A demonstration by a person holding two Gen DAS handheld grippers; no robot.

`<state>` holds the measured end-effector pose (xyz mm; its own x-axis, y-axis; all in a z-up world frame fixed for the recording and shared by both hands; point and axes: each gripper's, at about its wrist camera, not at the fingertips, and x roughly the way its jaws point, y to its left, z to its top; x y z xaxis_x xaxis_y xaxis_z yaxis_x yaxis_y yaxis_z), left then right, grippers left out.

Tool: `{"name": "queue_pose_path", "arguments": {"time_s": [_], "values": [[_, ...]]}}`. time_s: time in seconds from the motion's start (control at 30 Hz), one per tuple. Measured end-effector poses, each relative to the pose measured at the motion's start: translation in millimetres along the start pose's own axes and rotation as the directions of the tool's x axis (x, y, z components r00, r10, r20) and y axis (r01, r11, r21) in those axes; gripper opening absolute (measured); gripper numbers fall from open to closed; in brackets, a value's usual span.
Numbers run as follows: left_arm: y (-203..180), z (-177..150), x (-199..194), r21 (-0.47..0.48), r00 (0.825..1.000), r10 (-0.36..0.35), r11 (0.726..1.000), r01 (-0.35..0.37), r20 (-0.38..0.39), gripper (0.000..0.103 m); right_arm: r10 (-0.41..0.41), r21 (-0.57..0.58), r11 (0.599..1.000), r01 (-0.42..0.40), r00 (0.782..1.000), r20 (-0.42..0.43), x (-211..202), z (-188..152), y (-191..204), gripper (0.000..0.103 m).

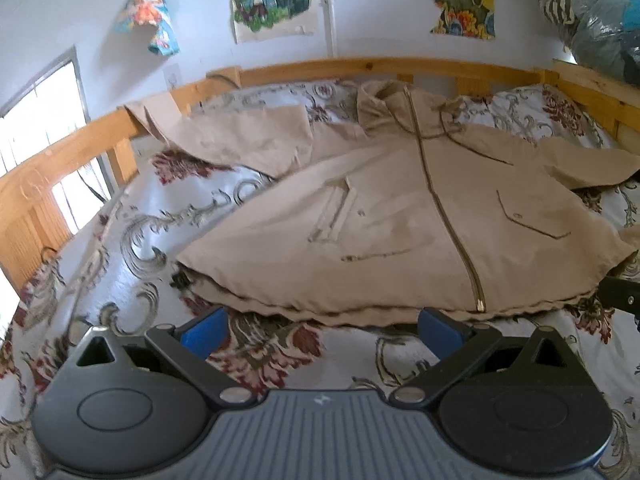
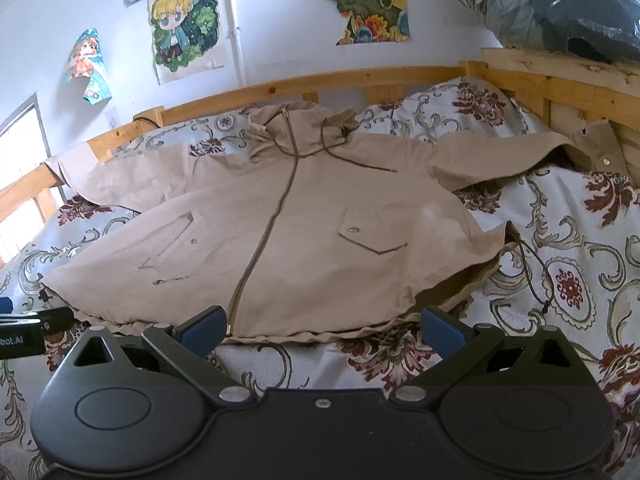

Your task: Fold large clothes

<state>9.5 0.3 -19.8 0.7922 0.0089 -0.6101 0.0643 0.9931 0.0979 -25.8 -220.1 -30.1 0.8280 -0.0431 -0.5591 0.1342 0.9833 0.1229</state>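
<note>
The left gripper [image 1: 324, 330] is hovering with jaws spread wide, gripping nothing, just short of the hem of the beige jacket [image 1: 400, 232]. The jacket is lying zipped and flat, sleeves out, on the floral bedspread [image 1: 120, 240]. The right gripper [image 2: 322, 328] is likewise hovering at the hem, jaws spread, holding nothing.

The jacket [image 2: 272, 240] lies spread flat on the bedspread [image 2: 568, 240], hood toward 12 o'clock by the headboard rail [image 2: 320, 80], hem toward 6 o'clock. One sleeve reaches to 9 o'clock, the other to 3 o'clock onto the side rail [image 2: 560, 80]. The right gripper [image 2: 322, 330] hangs just before the hem; the left gripper [image 1: 324, 330] sits beside it at 9 o'clock. Posters [image 2: 184, 24] hang on the wall behind the bed.
</note>
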Motion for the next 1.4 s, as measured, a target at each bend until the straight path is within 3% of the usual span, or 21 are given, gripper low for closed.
{"name": "queue_pose_path", "arguments": {"time_s": [0.17,0.33,0.47,0.67,0.87,0.97,1.07,1.17,1.27,1.4], "values": [[-7,3,12,0.028,0.999,-0.002,1.0,0.003,-0.041,0.102,-0.027,0.004,1.0,0.028,0.999,-0.028,3,1,0,0.102],[-7,30,30,0.044,0.993,-0.037,0.998,0.043,-0.11,0.102,-0.112,-0.027,0.994,0.109,0.987,-0.113,12,19,6,0.102],[-7,62,40,0.08,0.988,-0.042,0.995,0.055,-0.147,0.102,-0.105,-0.016,0.994,0.104,0.99,-0.097,11,39,4,0.102],[-8,125,41,0.164,0.985,0.037,0.986,-0.009,-0.169,0.102,-0.069,0.033,0.997,0.071,0.995,-0.068,12,74,-17,0.102],[-14,189,56,0.166,0.979,0.028,0.986,0.006,-0.204,0.102,-0.116,0.151,0.982,0.11,0.993,0.033,9,105,-69,0.102],[-26,208,76,0.186,0.98,0.017,0.982,0.02,-0.198,0.102,-0.207,0.225,0.957,0.185,0.975,0.077,11,116,-112,0.102],[-44,217,102,0.222,0.985,-0.021,0.973,0.06,-0.173,0.102,-0.29,0.333,0.908,0.255,0.955,0.06,28,127,-160,0.102],[-64,220,139,0.263,0.986,-0.084,0.957,0.119,-0.141,0.102,-0.33,0.42,0.867,0.267,0.94,0.084,53,140,-204,0.098],[-84,212,177,0.323,0.99,-0.101,0.938,0.129,-0.101,0.102,-0.379,0.486,0.828,0.28,0.918,0.118,83,156,-249,0.095],[-101,197,217,0.392,0.99,-0.124,0.909,0.138,-0.063,0.102,-0.501,0.593,0.721,0.358,0.861,0.09,120,168,-303,0.094]]}}
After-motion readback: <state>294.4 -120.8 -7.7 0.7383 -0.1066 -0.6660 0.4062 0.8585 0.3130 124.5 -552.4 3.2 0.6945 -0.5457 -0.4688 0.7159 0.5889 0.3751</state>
